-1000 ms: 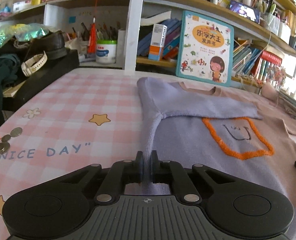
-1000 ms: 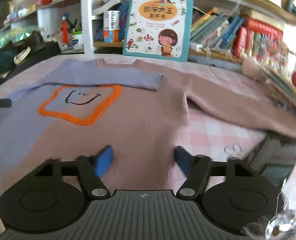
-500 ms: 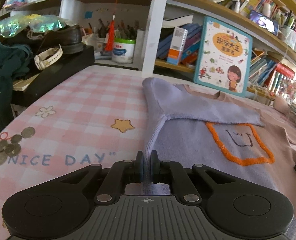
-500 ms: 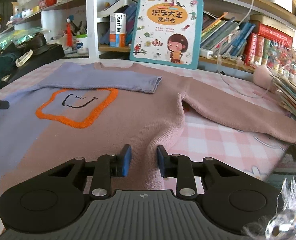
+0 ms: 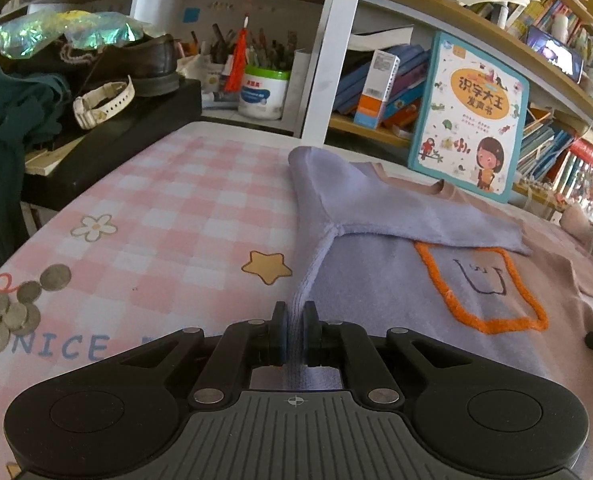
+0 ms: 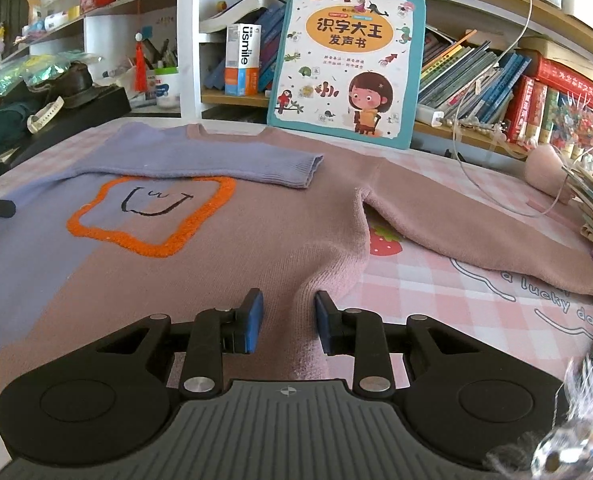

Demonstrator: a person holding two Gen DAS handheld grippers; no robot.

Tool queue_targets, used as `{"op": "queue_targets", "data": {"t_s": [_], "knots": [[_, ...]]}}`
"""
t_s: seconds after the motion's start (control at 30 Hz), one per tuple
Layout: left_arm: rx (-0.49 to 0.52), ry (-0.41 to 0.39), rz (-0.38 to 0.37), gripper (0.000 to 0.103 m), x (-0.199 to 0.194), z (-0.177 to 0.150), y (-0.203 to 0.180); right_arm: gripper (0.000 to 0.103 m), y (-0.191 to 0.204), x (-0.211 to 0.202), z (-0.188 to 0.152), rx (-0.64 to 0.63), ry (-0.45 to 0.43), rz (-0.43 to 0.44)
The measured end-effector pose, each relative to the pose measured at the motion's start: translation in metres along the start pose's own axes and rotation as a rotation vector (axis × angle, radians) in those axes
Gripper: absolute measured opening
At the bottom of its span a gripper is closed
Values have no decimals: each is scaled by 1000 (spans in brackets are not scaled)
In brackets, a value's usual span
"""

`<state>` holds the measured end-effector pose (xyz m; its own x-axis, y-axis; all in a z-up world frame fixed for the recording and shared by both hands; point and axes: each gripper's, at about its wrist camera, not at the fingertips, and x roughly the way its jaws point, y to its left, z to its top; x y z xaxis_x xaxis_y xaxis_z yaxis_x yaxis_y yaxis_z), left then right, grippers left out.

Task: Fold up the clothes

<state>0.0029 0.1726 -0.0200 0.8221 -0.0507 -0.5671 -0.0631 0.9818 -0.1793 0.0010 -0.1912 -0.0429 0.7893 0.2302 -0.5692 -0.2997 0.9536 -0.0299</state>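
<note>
A pink checked tablecloth printed with stars and flowers covers the table, and crowded bookshelves rise straight behind it, a children's picture book propped at their foot. Our left gripper is clamped tight on a raised ridge of the lilac side edge of the sweater, the knit pinched between its pads; our right gripper stands partly open, its blue pads straddling a ridge of the pink side edge without pressing on it. The sweater lies flat, face up, across the middle of the table, its lilac sleeve already folded over the chest above the orange-outlined smiley patch, its pink sleeve stretched out to the right. To do this step well, we judge the right pads should bite both layers of the pink edge before any lift, and the two grips should then travel level and together, so the hem goes over square (soft knit sags and skews if one side leads). There is bare cloth to the left, though coins lie near that corner and a black box borders it; to the right, stacked books crowd the pink cuff, leaving little margin there.
</note>
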Motion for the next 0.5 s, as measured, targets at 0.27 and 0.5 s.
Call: {"op": "queue_targets", "data": {"t_s": [0.27,0.5], "knots": [[36,0,24,8,9,7,-4,28,-1,0,0,7,1,4],[101,-8,75,13,12,8,-12,30,-1,0,0,11,2,0]]}}
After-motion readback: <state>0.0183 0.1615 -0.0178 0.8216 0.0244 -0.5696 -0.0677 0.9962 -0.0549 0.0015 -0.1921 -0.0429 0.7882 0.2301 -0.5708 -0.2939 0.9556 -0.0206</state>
